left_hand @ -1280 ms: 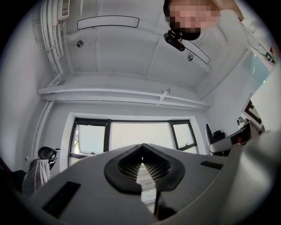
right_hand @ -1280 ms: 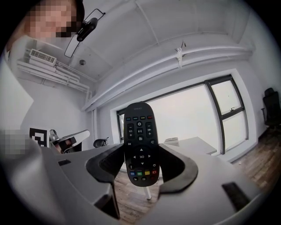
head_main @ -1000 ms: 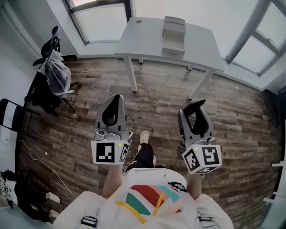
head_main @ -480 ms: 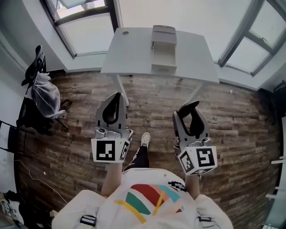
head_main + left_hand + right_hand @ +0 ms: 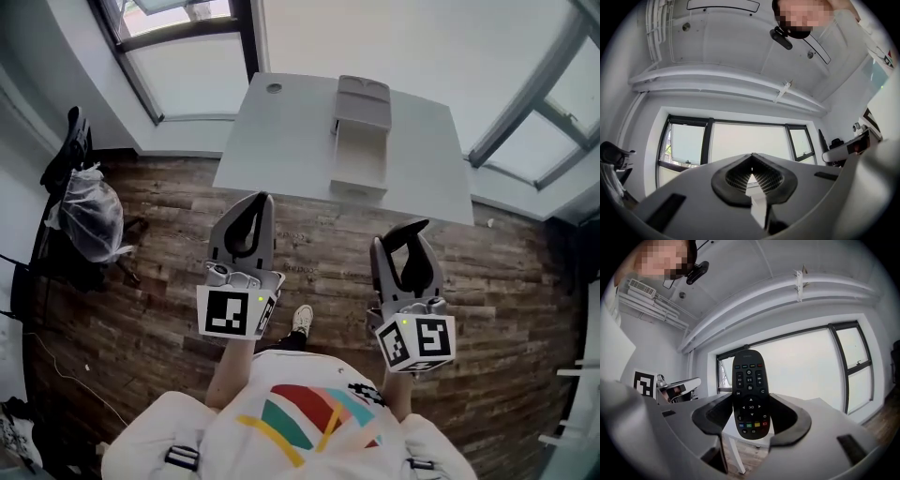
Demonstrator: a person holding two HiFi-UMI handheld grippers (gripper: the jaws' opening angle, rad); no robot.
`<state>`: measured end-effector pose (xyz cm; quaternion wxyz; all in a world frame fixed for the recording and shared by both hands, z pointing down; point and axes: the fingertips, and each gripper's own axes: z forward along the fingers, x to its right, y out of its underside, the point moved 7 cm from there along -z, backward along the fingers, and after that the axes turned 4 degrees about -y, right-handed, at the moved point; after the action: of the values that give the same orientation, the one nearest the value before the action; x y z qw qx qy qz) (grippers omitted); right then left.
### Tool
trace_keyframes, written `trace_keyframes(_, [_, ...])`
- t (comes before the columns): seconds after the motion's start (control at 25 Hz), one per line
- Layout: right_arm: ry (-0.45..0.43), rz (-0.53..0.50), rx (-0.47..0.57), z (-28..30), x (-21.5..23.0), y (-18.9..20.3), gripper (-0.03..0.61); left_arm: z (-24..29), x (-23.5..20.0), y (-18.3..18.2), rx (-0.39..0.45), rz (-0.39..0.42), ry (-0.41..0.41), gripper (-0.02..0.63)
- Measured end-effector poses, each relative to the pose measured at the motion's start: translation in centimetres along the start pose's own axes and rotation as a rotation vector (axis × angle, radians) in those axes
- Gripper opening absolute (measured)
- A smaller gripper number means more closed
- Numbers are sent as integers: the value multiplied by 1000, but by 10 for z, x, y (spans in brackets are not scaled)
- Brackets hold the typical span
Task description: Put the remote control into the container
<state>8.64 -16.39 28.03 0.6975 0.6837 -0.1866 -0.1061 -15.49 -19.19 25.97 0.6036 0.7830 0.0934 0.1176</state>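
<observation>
While it stands upright with its buttons facing the camera, the black remote control (image 5: 750, 394) is clamped by its lower half between the fingers of the right gripper (image 5: 751, 422), its top rising clear above them. The left gripper (image 5: 752, 177) holds nothing, its fingers pressed together. In the head view both grippers hang side by side over the wooden floor (image 5: 319, 246), in front of the person's chest. The grey container (image 5: 362, 103) sits ahead on the white table (image 5: 281, 141), well apart from both grippers. A black chair (image 5: 66, 159) draped with a clear plastic bag (image 5: 91, 223) stands at far left.
</observation>
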Motion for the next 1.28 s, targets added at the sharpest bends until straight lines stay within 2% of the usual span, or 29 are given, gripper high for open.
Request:
trace_keyframes(0.32, [55,4,-49,68,26,4,247,74,-28,34,-33,-46,35,8])
trace_keyframes(0.56, [73,0,-87,91,42,8,247,110,-32,62,-95,-80,64,8])
trace_keyframes(0.76, [88,-2,-114,113,60,14,247,133,-34,81,-122,-108,56,8])
trace_keyframes(1.0, [35,-4,-122,166,89,17,247,180,-40,91,-101,-81,27,8])
trace_keyframes(1.28, [-41,40,-179,241,135,26,247,251,-42,111,-141,-74,-7,8])
